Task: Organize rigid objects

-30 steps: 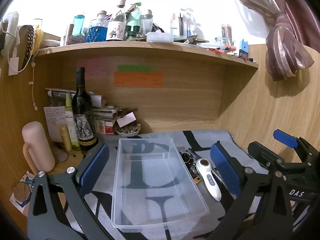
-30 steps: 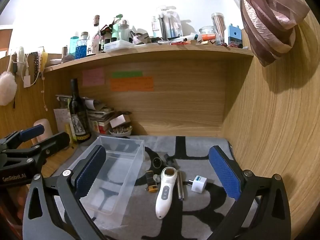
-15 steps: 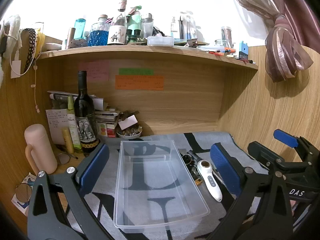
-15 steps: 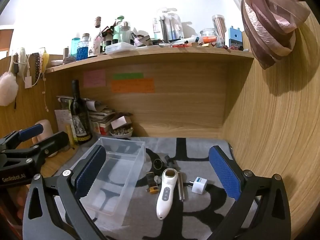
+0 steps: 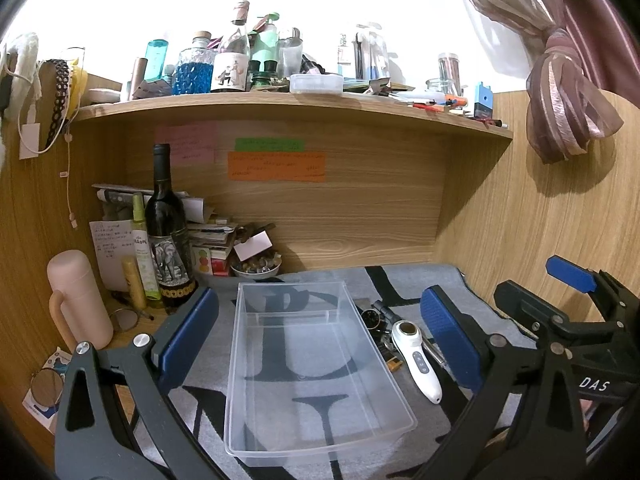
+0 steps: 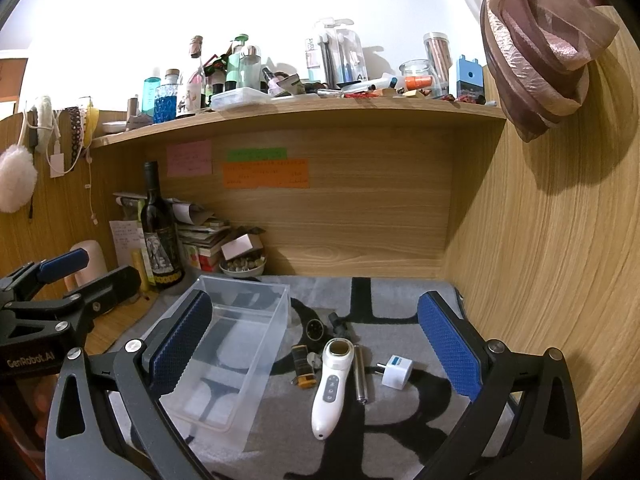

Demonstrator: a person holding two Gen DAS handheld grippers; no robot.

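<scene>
- Through the left wrist camera, the left hand-held gripper (image 5: 320, 336) hangs spread wide and holding nothing, its blue pads (image 5: 188, 336) flanking a clear plastic bin (image 5: 316, 364).
- That bin sits with nothing in it on a grey mat with black letters (image 5: 472, 292) that covers the bench.
- Just right of the bin lies a white handheld device (image 5: 416, 360), its round head pointing toward the back wall; a wristwatch (image 5: 370, 317) and some small dark items lie between it and the bin, too crowded to tell apart.
- The right hand-held gripper (image 5: 568, 300) shows at the right edge of this view, above the mat.
- A wine bottle (image 5: 166, 236) stands upright at the back left, with a pink flask (image 5: 78, 300) nearer the left edge.
- Through the right wrist camera, the right hand-held gripper (image 6: 316, 344) is likewise released and wide apart, above the mat (image 6: 400, 296).
- Between its pads lie the white handheld device (image 6: 331, 384), a silver metal cylinder (image 6: 361, 372) just to its right, and a white plug adapter (image 6: 394, 372) further right.
- A small black-and-yellow item (image 6: 301, 366) lies just left of the device, and the wristwatch (image 6: 315, 330) lies behind it.
- The clear plastic bin (image 6: 240, 344) stands left of these things, partly behind the left pad (image 6: 180, 344).
- The left hand-held gripper (image 6: 64, 276) reaches in from the left edge.
- A wooden shelf (image 6: 300, 114) above is crowded with bottles and jars.
</scene>
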